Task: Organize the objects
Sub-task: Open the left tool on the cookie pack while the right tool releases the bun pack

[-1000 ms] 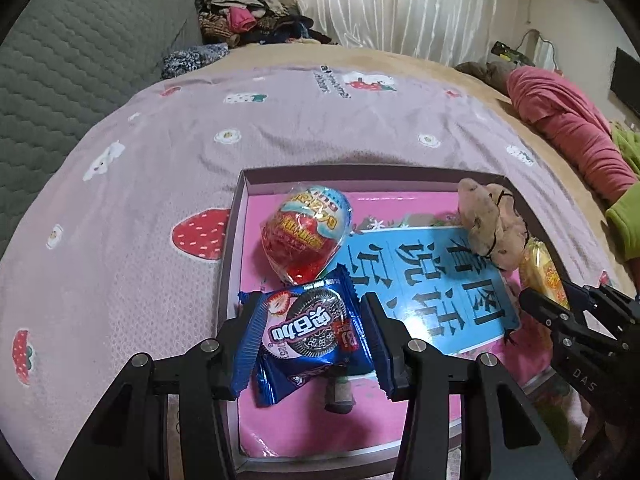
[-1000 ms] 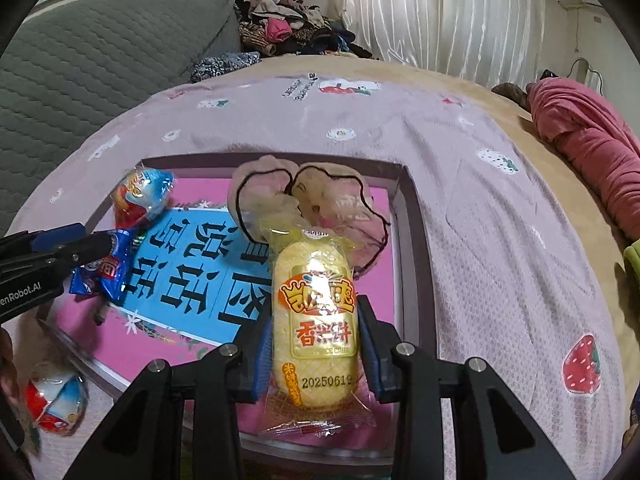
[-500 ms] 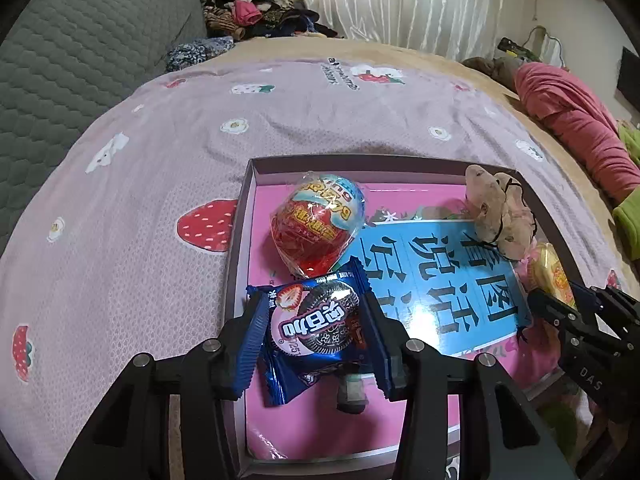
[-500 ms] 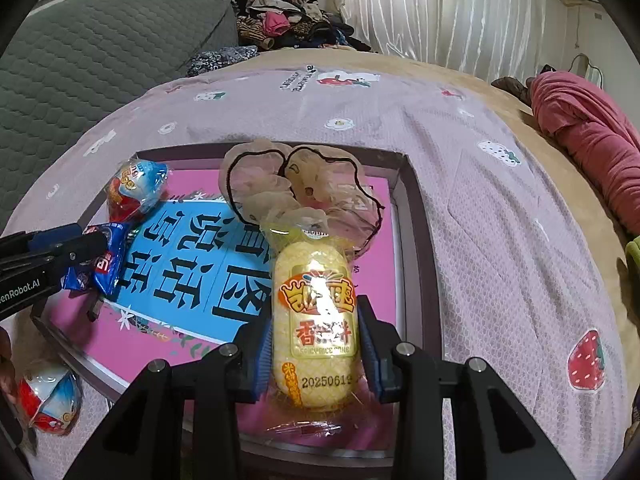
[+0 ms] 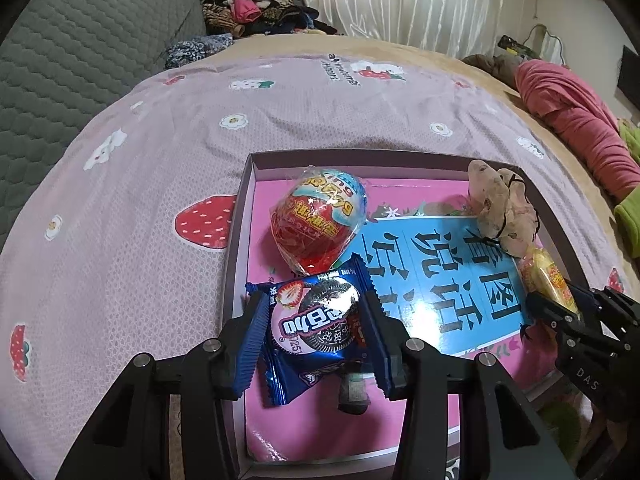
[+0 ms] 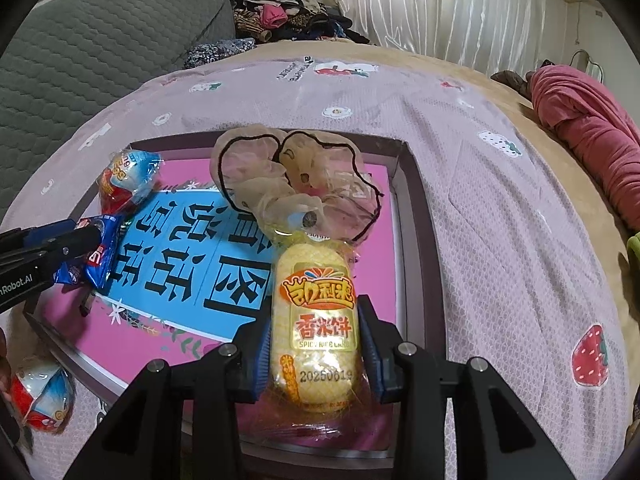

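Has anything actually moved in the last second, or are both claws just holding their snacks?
Little changed. Both grippers eased slightly forward over the box, carrying the cookie packet and rice cracker pack, jaws still closed on them. The wrapped egg and scrunchie stayed where they were.

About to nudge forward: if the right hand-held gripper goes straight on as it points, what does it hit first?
Probably the beige organza scrunchie: the rice cracker pack held in the right hand-held gripper already has its far end at it. Depth is unclear.
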